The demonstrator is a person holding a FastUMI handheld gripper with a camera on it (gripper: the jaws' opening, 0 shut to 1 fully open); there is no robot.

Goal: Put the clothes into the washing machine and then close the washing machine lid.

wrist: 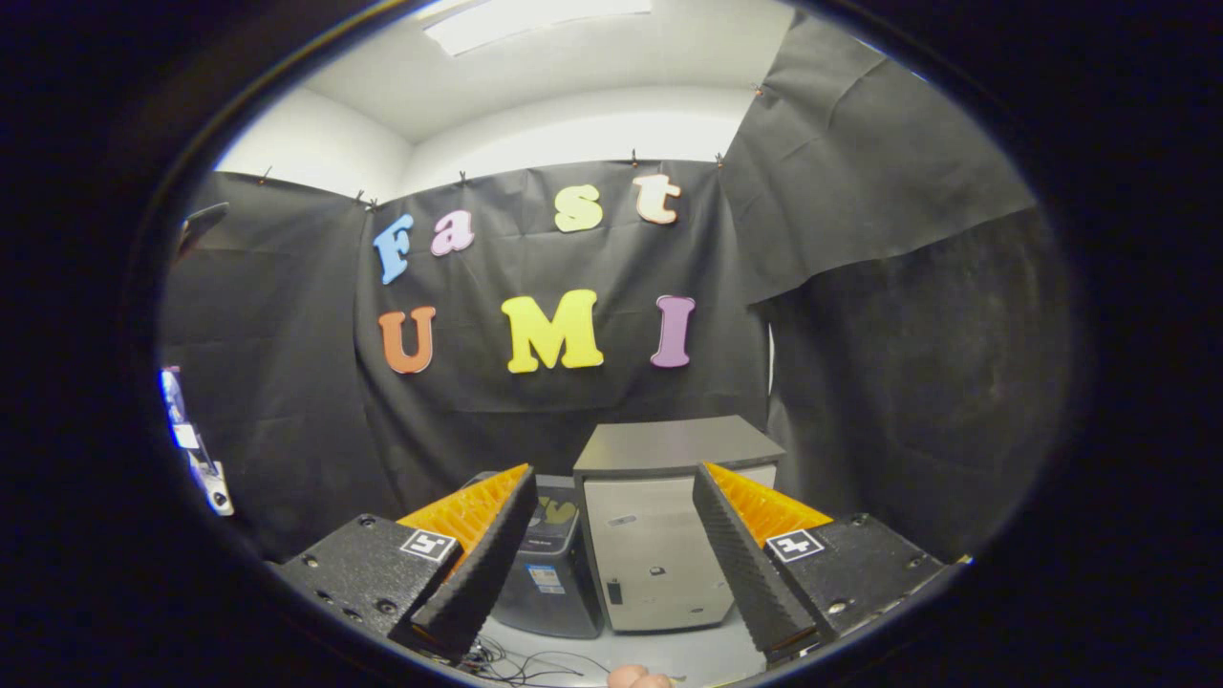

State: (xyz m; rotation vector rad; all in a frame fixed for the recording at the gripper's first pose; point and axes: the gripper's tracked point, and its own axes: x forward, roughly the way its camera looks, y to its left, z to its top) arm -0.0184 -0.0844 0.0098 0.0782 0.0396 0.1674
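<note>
Fingers [611,545] spread wide with nothing between them, held level and aimed at a light-grey washing machine [659,545] just beyond – lid [674,444] down flat. Dark bin [549,573] touching its side; clothes not made out.

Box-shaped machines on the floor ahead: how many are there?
2. A light grey cabinet-like machine with a flat dark top stands between the open gripper's fingers; a smaller dark one sits beside it. Others may be hidden.

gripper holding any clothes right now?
No. The gripper is open, its fingers spread with nothing between them, the washer standing beyond.
</note>
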